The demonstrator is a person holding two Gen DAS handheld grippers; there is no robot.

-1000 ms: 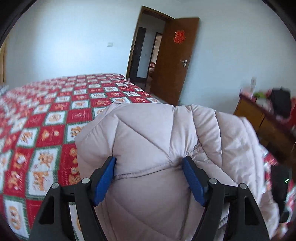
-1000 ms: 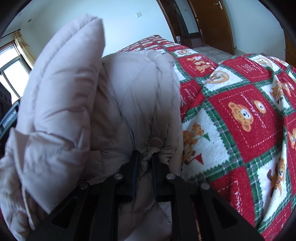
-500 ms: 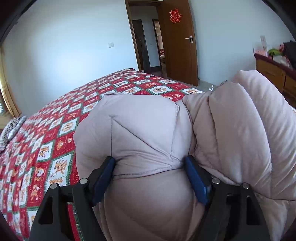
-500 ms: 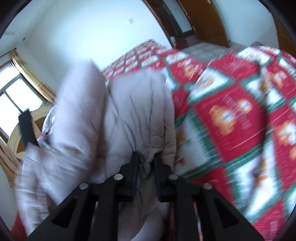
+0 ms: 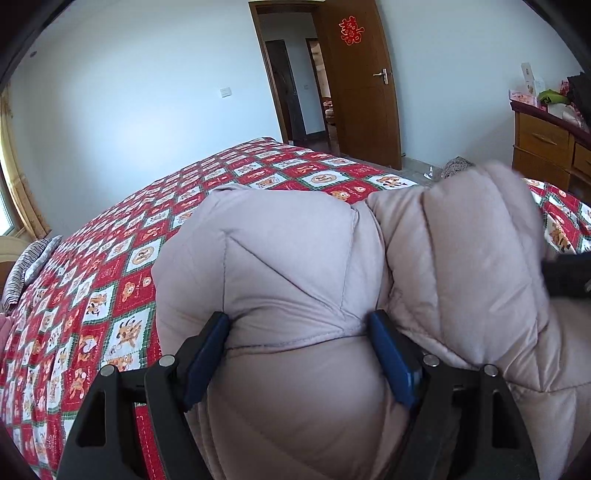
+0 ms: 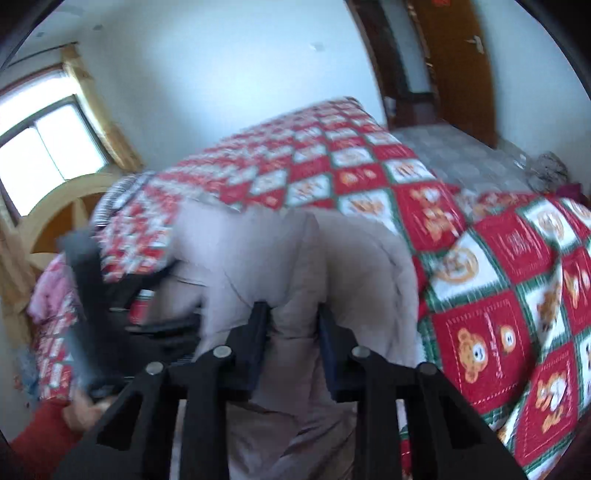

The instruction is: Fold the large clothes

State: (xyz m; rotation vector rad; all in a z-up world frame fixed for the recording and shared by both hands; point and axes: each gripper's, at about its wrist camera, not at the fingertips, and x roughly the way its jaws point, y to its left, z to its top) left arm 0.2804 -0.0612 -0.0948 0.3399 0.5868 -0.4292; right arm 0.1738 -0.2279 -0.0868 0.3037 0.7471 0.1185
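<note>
A bed spread with a red, white and green checked quilt of cartoon bears fills the room under pale walls, its far corner reaching toward an open brown door that bears a red paper ornament. A bulky pale pink padded coat lies heaped on the near edge of the bed, bunched into thick rolls that rise in front of both cameras. The left gripper is clenched wide around one fat roll of the coat, its blue pads pressing into the fabric on either side along a stitched seam. The right gripper has just been easing its jaws apart; a fold of the coat stands between its dark fingers, but the right wrist picture is blurred and whether the pads press on the cloth cannot be told. At the lower left of that view a hand with a red sleeve grips the black handle of the other tool. A wooden dresser with clutter on top stands by the right wall, and a window with yellow curtains lights the far side, beside the bed's curved wooden headboard.
</note>
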